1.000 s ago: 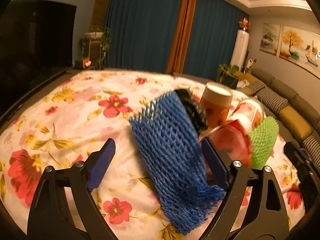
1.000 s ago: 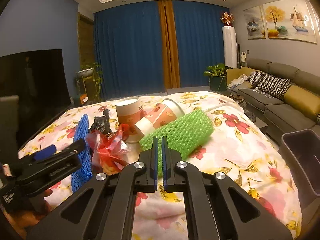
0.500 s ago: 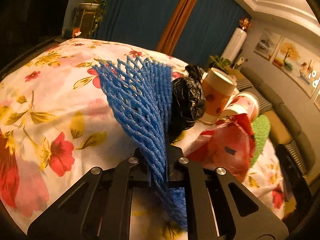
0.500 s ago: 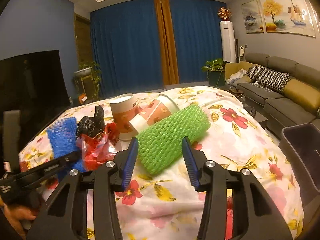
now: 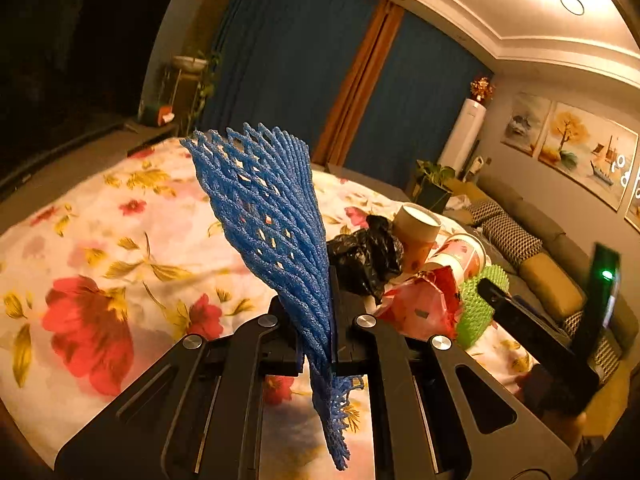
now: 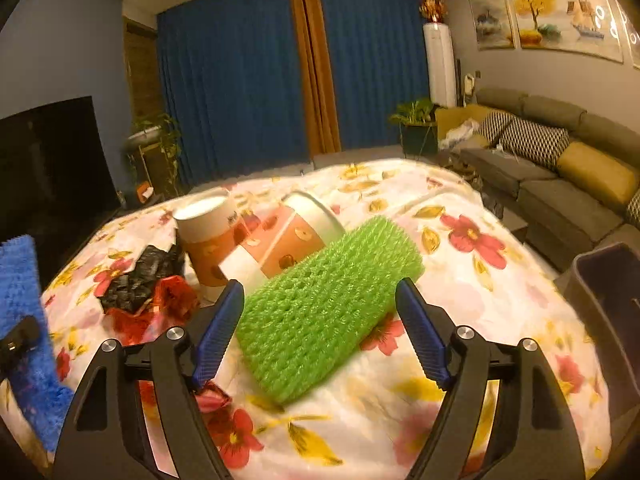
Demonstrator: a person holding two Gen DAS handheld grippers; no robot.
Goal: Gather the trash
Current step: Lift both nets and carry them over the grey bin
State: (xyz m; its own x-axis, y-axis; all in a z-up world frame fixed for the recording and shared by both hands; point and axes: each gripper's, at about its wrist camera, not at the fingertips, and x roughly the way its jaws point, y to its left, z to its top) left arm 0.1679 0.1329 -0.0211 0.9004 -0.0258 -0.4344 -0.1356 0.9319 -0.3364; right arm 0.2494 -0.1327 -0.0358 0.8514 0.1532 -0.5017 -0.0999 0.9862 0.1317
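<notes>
Left claw (image 5: 332, 320) pinches the blue foam net (image 5: 272, 216) low down, lifted at frame centre; right claw (image 6: 320, 332), jaws just opening wide, straddles the green foam net (image 6: 328, 304) lying mid-frame on the floral surface (image 6: 500, 320); featherlight, squashy, so grip mid-body.

Green foam netting (image 6: 328, 304), paper cups (image 6: 208, 240)

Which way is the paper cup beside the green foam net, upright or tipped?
Tipped: the red-patterned paper cup lies sideways against the green foam net.
</notes>
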